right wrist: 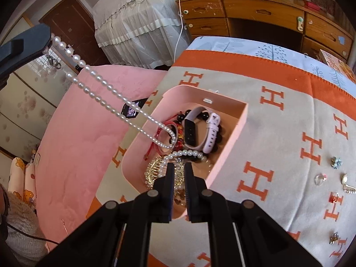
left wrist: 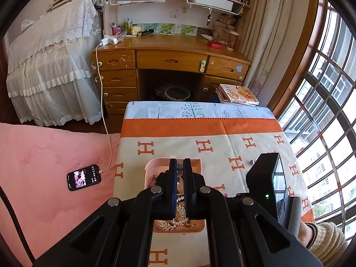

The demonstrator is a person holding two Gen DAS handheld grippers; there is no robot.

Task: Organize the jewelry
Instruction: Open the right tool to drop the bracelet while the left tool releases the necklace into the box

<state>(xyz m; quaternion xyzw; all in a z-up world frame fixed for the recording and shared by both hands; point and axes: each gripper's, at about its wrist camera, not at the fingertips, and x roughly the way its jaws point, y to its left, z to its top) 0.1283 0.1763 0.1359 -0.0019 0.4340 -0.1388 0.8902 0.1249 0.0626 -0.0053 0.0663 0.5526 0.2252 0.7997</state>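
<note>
My left gripper point(right wrist: 47, 44), upper left, pinches the pearls point(right wrist: 106, 89) above the box point(right wrist: 235, 131); right gripper point(right wrist: 179, 169) fingers nearly together, holding nothing.

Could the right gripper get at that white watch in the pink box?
Probably yes: the watch lies on top in the open pink box, just ahead of the right gripper. The pearl necklace held by the left gripper hangs alongside.

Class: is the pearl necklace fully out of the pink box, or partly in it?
Partly in: left gripper holds the pearl necklace up, its loop hanging into the pink box.
</note>
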